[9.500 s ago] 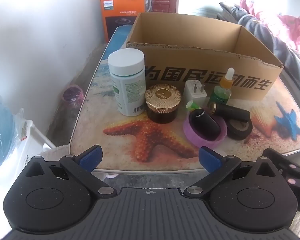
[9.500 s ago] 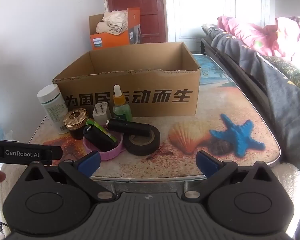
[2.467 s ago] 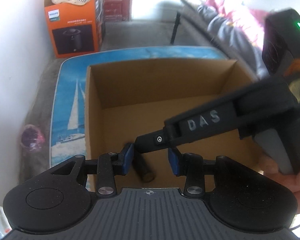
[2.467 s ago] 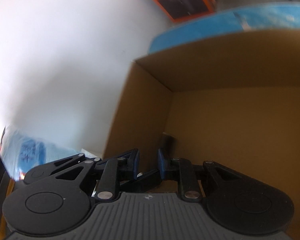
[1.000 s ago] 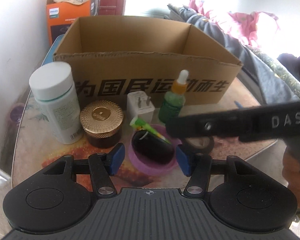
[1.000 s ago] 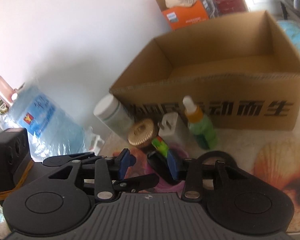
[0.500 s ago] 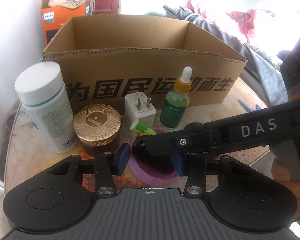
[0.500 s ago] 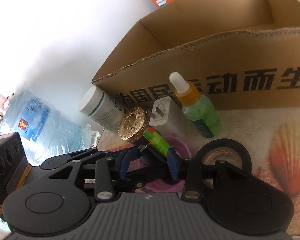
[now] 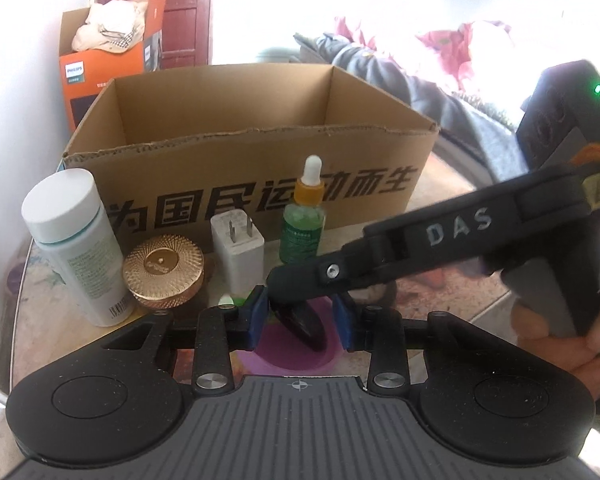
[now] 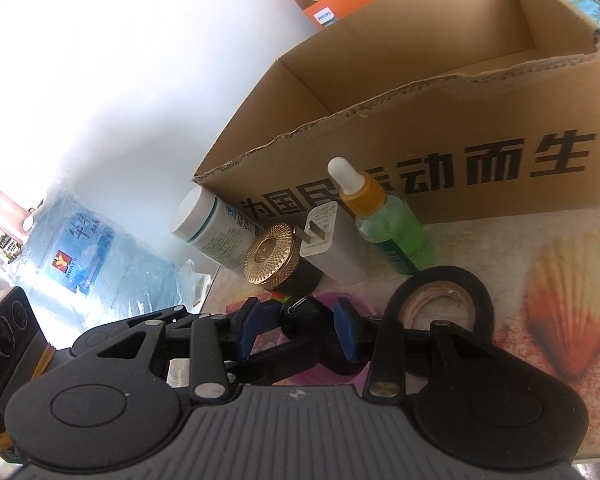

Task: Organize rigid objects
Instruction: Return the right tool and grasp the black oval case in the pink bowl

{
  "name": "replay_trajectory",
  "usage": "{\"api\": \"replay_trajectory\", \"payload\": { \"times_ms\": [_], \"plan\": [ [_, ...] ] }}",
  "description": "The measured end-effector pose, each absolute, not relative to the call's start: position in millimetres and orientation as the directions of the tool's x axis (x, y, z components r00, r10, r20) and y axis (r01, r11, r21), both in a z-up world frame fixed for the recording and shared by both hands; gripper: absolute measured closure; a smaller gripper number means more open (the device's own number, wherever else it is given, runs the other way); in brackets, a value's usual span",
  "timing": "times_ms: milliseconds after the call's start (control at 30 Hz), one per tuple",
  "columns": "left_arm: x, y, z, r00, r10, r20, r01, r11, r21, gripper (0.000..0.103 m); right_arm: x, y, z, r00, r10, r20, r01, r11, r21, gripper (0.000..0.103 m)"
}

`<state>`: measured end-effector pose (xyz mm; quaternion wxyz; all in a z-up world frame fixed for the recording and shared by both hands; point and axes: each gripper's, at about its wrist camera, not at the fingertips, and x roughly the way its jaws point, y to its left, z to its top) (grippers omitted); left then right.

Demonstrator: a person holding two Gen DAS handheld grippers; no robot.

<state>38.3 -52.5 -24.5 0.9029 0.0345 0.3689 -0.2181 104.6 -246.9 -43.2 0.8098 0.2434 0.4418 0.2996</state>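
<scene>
From the left wrist, the left gripper [image 9: 299, 322] is closing around the black oval object [image 9: 305, 322] lying in the purple dish [image 9: 288, 356], so its pads should seat squarely before lifting; from the right wrist, the right gripper [image 10: 296, 330] straddles the same object, jaws part-open, contact unclear, and should give way.

Black gripper [image 9: 300, 316], blue fingers [image 9: 257, 316], "DAS" lettering.

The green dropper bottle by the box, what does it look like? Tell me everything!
The green dropper bottle is small, see-through plastic or glass, with a dark green label, an orange collar and a white rubber top. It stands upright on the table, close in front of the cardboard box, next to the white plug. No gripper touches it.
</scene>
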Motion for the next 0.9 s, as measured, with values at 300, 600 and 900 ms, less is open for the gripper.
{"api": "replay_trajectory", "payload": {
  "times_ms": [300, 600, 900],
  "plan": [
    [36.9, -46.7, -28.0, 0.589, -0.377, -0.715, 0.401, 0.904, -0.146, 0.068, 106.4, -251.9, -46.7, 0.433, 0.699, -0.570, -0.250, 0.700, 0.669, 0.060],
    [43.5, -49.1, -39.2, 0.563, -0.407, -0.719, 0.395, 0.897, -0.198, 0.068, 106.5, -248.1, -55.5, 0.420, 0.706, -0.570, -0.236, 0.692, 0.683, 0.060],
    [48.8, -52.0, -48.2, 0.582, -0.404, -0.705, 0.388, 0.901, -0.197, 0.068, 108.9, -243.6, -61.7, 0.414, 0.689, -0.596, -0.246, 0.714, 0.655, 0.059]
  ]
}}
